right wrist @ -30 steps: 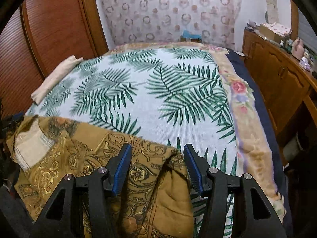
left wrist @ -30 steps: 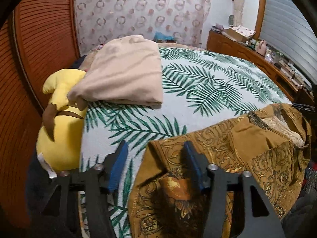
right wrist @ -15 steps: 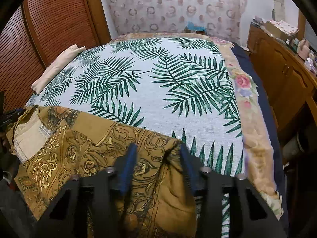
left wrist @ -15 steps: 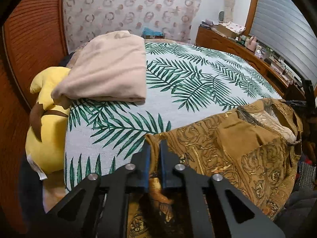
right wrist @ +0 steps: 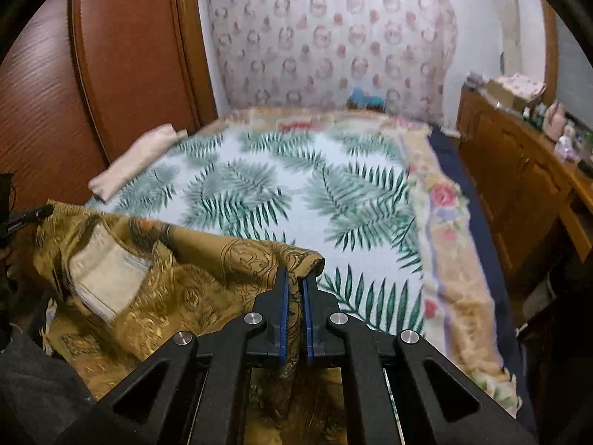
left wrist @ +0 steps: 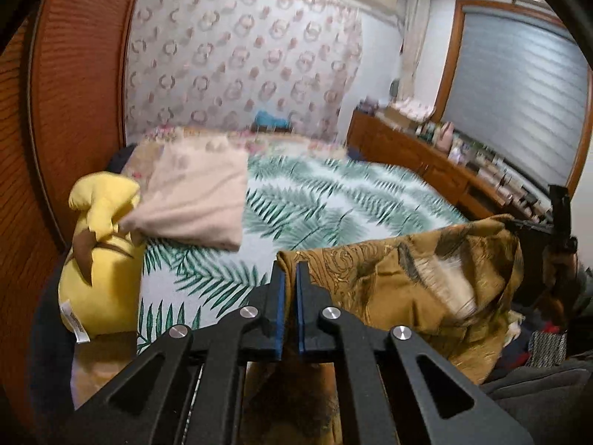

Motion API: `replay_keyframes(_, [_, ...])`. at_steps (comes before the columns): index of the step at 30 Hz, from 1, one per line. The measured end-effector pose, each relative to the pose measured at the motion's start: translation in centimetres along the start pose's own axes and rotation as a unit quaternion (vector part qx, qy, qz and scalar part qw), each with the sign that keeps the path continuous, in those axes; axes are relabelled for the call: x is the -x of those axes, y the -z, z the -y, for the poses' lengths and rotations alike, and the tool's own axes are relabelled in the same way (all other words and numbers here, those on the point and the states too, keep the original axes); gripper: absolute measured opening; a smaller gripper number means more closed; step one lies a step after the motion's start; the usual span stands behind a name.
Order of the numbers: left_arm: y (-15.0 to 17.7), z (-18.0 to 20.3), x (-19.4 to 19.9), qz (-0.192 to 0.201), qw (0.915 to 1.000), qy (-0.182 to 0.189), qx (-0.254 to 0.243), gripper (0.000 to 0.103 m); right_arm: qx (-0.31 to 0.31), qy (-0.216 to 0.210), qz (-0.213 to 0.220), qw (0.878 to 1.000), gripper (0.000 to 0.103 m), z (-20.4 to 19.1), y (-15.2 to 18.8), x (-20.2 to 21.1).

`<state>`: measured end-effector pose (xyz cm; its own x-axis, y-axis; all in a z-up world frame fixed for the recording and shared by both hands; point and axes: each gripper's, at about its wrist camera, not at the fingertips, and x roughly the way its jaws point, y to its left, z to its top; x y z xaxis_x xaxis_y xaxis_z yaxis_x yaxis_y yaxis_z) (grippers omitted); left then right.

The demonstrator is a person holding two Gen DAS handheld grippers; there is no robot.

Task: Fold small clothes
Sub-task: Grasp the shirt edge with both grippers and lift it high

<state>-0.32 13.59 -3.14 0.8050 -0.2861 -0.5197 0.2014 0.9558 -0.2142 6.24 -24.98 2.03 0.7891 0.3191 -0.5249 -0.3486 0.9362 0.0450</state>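
A mustard-brown garment with gold ornamental print hangs lifted between my two grippers above the near edge of the bed; it also shows in the right wrist view. My left gripper is shut on its left corner. My right gripper is shut on its right corner. A pale inner label or lining shows at the garment's middle. The right gripper appears far right in the left wrist view.
The bed has a palm-leaf cover. A folded beige cloth and a yellow plush toy lie at its left side by the wooden wardrobe. A wooden dresser with small items stands to the right.
Both grippers closed on the garment's corners and lifted it up off the bed; the cameras now tilt higher toward the wall.
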Motion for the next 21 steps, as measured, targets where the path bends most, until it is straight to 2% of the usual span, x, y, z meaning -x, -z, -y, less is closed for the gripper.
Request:
replay_keyframes(3, [-0.4,1.6,3.0,0.036,0.9992,-0.008,-0.013,0.006,0.0,0.003,0.027,1.0,0.006,-0.6,0.5,3.0])
replay_keyframes(6, [-0.6,2.4,5.3,0.063,0.9977,-0.023,-0.016,0.006,-0.027,-0.009,0.06,0.998,0.006,-0.8,1.0,6.3])
replay_keyframes(11, [-2.1,3.1,7.7,0.108,0.9934,-0.031,-0.021,0.005,-0.006,-0.001,0.097,0.995,0.006,-2.2,1.0,10.5])
replay_keyframes(17, [-5.0,4.8,10.9,0.164,0.9851,-0.023,-0.045,0.005,0.017,0.011,0.154,0.988,0.006,-3.2,0.2,15.8])
replay_keyframes(21, [-8.2,4.9,12.4,0.197,0.9781,-0.034,-0.057,0.005,0.04,0.019,0.19,0.981,0.006,-4.2,-0.6,19.0])
